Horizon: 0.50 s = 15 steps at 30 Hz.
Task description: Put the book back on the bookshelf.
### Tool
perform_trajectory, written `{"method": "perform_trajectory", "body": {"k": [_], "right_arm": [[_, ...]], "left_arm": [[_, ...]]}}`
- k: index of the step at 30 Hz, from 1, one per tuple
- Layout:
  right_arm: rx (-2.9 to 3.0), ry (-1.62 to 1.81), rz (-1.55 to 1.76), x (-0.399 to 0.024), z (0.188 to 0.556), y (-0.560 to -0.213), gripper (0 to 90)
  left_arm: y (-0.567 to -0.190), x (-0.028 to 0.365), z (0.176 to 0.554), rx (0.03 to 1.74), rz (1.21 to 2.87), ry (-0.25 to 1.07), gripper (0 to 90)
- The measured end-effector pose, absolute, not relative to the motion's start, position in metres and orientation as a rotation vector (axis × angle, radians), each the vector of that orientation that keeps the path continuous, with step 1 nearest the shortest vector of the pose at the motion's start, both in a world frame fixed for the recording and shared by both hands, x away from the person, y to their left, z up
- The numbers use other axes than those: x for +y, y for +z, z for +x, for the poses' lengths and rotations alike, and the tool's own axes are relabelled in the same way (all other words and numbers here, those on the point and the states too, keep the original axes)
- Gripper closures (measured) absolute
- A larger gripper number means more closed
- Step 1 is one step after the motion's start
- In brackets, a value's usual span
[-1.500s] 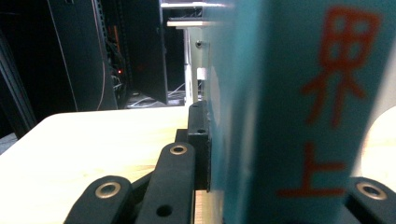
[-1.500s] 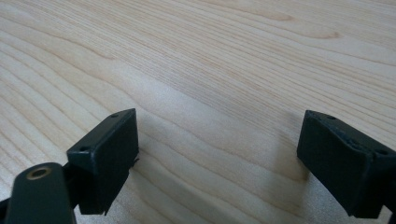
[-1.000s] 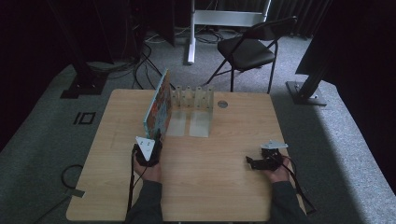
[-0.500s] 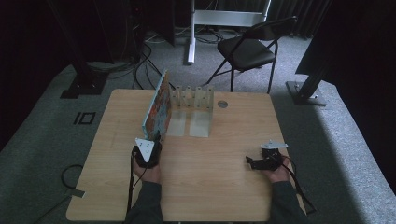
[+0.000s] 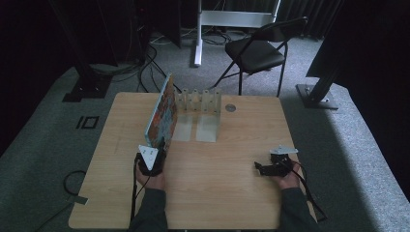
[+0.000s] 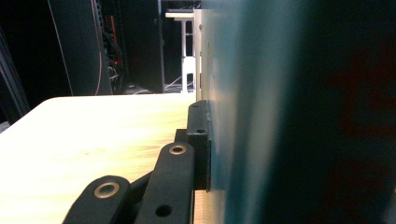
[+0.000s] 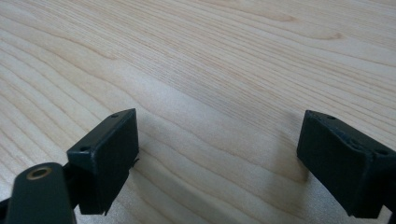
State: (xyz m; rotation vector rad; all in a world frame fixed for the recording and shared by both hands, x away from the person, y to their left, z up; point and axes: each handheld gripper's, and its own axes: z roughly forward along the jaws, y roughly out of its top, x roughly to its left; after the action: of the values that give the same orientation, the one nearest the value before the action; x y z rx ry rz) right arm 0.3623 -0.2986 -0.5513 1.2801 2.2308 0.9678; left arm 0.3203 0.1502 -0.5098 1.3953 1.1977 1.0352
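Dim room w/ black surround; table [image 5: 232, 193] is the brightest patch, lit from above and slightly grainy. Soft shadow falls just under each jaw of the right gripper [image 7: 217, 163] on the wood, no glare. Beside the left gripper [image 6: 205, 144], the book [image 6: 299, 112] is v. close: dark, blurred, out of focus. Tabletop beyond it is washed out, near overexposed.

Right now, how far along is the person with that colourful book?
Done: the left gripper has clamped the book and holds it upright on the table. In hand: that grip. Left: probably slotting it into the empty rack. The right gripper rests open.
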Motion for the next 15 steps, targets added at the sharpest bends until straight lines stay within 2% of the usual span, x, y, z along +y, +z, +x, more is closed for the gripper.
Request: {"method": "perform_trajectory", "body": {"k": [15], "right_arm": [[2.231, 0.968, 1.280, -0.2986, 0.3623, -0.5514, 12.4]], "left_arm": [[-0.5113, 0.1533, 0.3194, 1.182, 1.403, 1.039, 79.6]]}}
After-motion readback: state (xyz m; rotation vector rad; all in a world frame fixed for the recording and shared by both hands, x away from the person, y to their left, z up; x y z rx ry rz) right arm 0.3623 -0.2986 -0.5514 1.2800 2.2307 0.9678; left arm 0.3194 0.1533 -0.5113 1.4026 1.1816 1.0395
